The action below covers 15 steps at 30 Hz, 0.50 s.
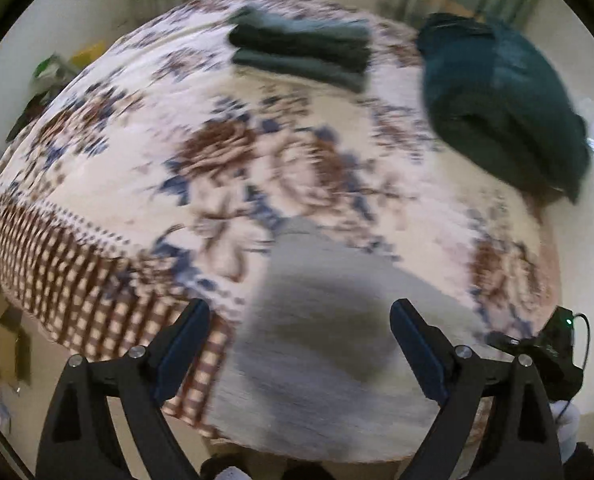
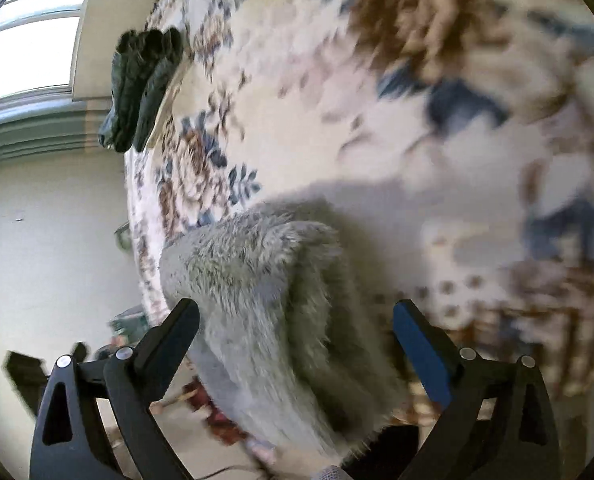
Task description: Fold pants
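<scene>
Fuzzy grey pants [image 1: 313, 320] lie on the near edge of a bed with a floral cover [image 1: 137, 152], blurred by motion. My left gripper [image 1: 299, 312] hovers over them with its jaws wide apart and nothing pressed between the pads. In the right wrist view the same grey pants [image 2: 265, 288] show as a folded, furry bundle hanging over the bed's edge. My right gripper [image 2: 295, 312] straddles this bundle, open, with its fingers [image 2: 177, 332] clear of the fabric.
A folded stack of dark green clothes [image 1: 301, 52] sits at the far side of the bed, and a loose dark teal heap [image 1: 501, 108] at the far right. The same folded stack [image 2: 141, 88] shows near a window [image 2: 29, 40]. The floor beside the bed holds clutter [image 1: 5, 340].
</scene>
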### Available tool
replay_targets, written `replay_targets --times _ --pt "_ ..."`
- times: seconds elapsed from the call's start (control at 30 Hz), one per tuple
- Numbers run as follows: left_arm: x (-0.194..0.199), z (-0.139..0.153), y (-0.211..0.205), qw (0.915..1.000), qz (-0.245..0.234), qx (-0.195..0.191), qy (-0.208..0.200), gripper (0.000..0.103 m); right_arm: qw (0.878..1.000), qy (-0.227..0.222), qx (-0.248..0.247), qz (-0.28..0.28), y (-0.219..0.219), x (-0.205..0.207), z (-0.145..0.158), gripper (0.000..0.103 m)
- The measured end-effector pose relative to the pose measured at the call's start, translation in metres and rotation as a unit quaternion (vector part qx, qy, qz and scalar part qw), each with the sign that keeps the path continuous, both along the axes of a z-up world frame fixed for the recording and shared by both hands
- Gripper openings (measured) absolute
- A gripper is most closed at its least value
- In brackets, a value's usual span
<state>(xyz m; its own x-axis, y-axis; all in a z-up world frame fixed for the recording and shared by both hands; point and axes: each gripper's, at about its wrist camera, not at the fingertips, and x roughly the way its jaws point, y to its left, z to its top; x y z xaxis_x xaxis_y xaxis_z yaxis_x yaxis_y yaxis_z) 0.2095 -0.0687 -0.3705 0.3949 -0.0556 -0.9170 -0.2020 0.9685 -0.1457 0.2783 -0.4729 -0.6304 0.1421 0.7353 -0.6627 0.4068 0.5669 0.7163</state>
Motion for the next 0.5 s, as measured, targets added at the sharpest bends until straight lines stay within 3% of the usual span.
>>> replay_targets --times 0.07,0.1,0.13,0.2,0.23,0.27,0.33,0.4,0.5 --pt "0.009 -0.017 0.017 0.9997 0.013 -0.012 0.017 0.092 0.999 0.014 0.024 0.018 0.015 0.005 -0.013 0.099" --pt "0.013 -0.024 0.023 0.9994 0.02 -0.014 0.025 0.092 0.999 0.016 0.017 0.024 0.021 0.006 -0.015 0.091" --pt "0.02 -0.036 0.029 0.9989 0.023 -0.022 0.035 0.092 0.999 0.012 -0.002 0.033 0.025 0.006 -0.013 0.067" --pt "0.03 -0.051 0.032 0.9981 0.025 -0.031 0.047 0.092 0.998 -0.001 -0.046 0.042 0.028 0.006 -0.004 0.043" --pt "0.037 -0.057 0.032 0.9978 0.024 -0.036 0.05 0.092 0.997 -0.012 -0.066 0.032 0.025 0.005 0.004 0.034" --pt "0.047 -0.066 0.031 0.9968 0.021 -0.053 0.056 0.092 0.996 -0.022 -0.083 0.019 0.02 0.004 0.013 0.032" --pt "0.067 -0.083 0.028 0.9945 0.016 -0.079 0.068 0.092 0.995 -0.03 -0.1 0.0 0.01 0.001 0.024 0.031" --pt "0.084 -0.099 0.022 0.9924 0.012 -0.09 0.083 0.092 0.993 -0.006 -0.116 0.003 0.006 0.002 0.02 0.035" --pt "0.103 -0.13 0.011 0.9879 -0.002 -0.105 0.115 0.092 0.994 0.011 -0.106 -0.001 0.005 0.001 0.015 0.065"
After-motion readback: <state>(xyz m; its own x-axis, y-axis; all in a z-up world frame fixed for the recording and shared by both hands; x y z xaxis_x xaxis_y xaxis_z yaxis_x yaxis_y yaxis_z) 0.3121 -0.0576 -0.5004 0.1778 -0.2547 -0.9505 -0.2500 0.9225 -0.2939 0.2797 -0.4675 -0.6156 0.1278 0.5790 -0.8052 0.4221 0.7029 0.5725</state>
